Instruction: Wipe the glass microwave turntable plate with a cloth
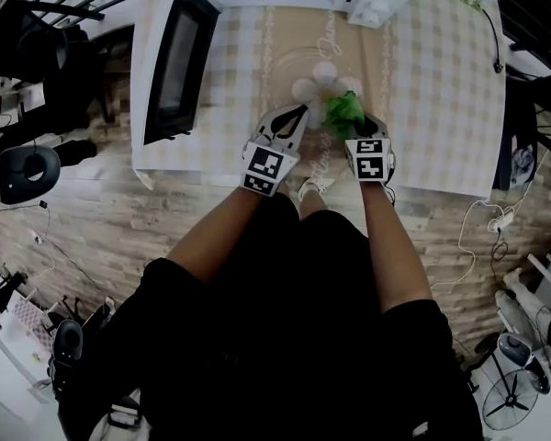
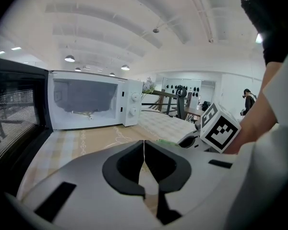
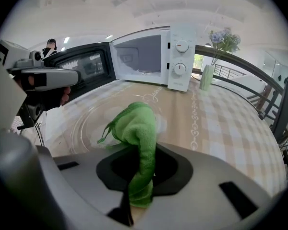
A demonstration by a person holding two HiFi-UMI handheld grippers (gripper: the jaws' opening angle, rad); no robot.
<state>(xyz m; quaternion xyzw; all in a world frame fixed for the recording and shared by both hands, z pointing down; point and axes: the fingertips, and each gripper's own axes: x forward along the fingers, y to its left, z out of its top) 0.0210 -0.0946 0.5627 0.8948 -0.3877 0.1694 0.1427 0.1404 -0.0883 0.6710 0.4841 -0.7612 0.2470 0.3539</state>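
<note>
Pinching the green cloth (image 3: 134, 123) tight, the right gripper (image 3: 140, 166) hangs over the glass plate (image 3: 84, 123) — the left gripper (image 2: 144, 150) beside it is closed, holding nothing.

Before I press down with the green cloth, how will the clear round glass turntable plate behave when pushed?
The clear round glass turntable plate lies flat on the checked tablecloth, so a sideways wipe may well slide or spin it. It looks thin, so probably brittle: press gently. The left gripper is shut on nothing, so nothing steadies it.
</note>
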